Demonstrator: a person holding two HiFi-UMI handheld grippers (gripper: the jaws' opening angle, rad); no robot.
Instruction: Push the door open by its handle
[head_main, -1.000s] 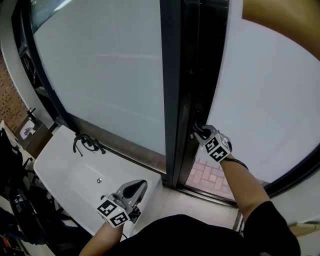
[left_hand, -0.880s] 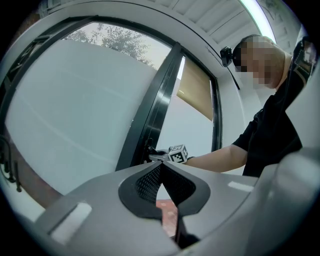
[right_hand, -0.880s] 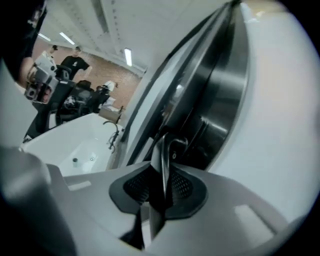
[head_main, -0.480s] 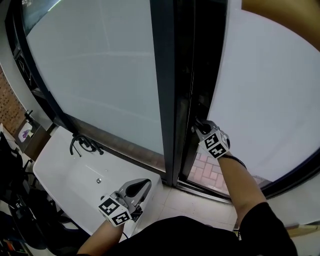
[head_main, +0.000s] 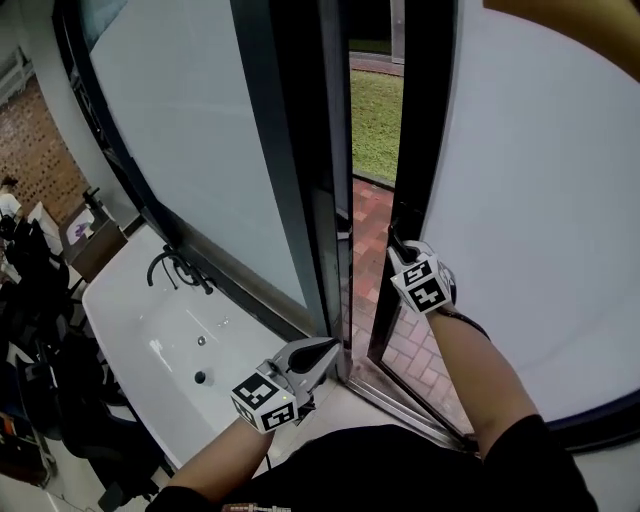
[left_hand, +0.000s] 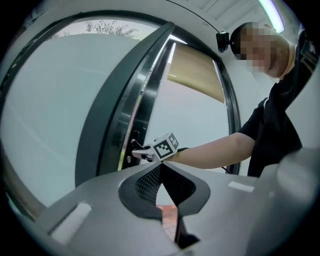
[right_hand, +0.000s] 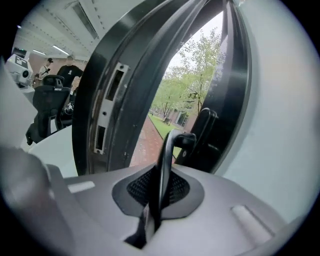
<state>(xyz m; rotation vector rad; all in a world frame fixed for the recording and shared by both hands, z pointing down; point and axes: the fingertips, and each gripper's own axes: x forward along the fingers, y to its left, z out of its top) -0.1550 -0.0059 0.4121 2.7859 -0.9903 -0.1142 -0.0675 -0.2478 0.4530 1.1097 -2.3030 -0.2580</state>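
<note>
The door (head_main: 540, 200) is frosted glass in a black frame and stands ajar. Through the gap I see a brick path (head_main: 370, 230) and grass. My right gripper (head_main: 400, 250) is at the door's inner edge, shut on the black lever handle (right_hand: 167, 160); in the right gripper view the handle runs up between the jaws. The left gripper view shows that gripper (left_hand: 136, 151) at the handle too. My left gripper (head_main: 322, 351) hangs low near the door's foot, its jaws (left_hand: 160, 167) shut with nothing between them.
A fixed frosted glass panel (head_main: 180, 130) with a black post (head_main: 290, 200) stands left of the gap. Below it is a white basin (head_main: 140, 310) with a black tap (head_main: 175, 268). Black chairs (head_main: 40, 300) crowd the far left. A person (right_hand: 70, 75) stands back in the room.
The door has swung outward, and the gap now shows brick path and grass. My right gripper stayed at the handle. My left gripper drifted right toward the door's foot.
</note>
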